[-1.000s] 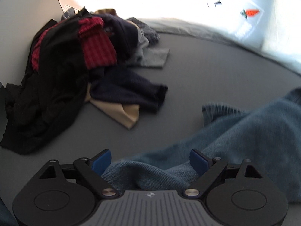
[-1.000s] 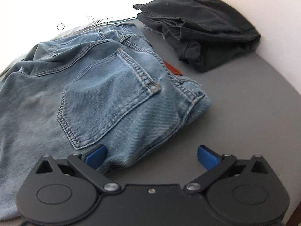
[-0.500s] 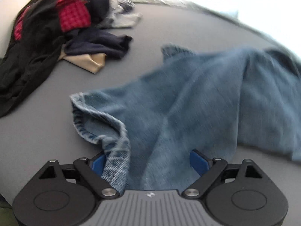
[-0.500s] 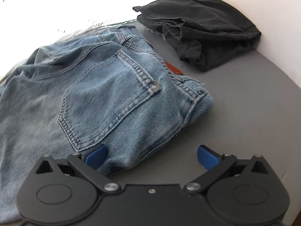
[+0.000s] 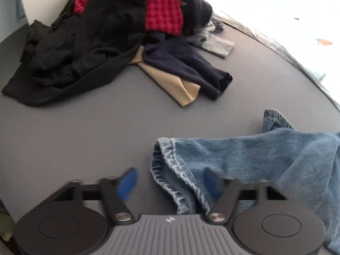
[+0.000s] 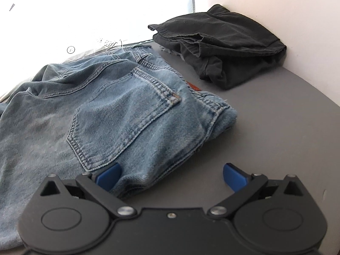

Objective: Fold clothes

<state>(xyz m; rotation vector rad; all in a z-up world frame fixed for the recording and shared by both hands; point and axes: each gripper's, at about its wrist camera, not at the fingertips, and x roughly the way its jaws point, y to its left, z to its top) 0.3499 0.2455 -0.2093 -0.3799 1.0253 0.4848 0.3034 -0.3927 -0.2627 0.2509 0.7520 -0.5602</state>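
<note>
The jeans are lying on the grey worktop, made of light blue, faded denim with pale stitching. In the right wrist view the seat part is facing up: a back pocket with double seams, the waistband along the far edge, and a small brown patch at the waistband. The cloth there is doubled, with a thick fold at the near corner. In the left wrist view a leg end is lying loose and wrinkled, its hem frayed and partly turned over so the paler inside is showing. The left gripper has just been closing its jaws, and the hem is sitting between them, but the blue pads are not pressing it yet; the left one is standing clear of the cloth. The right gripper is hanging with jaws spread wide, its left pad just touching the folded corner of the jeans. Behind the leg end a mixed pile of clothes is resting, and a folded black garment is lying near the wall.
</note>
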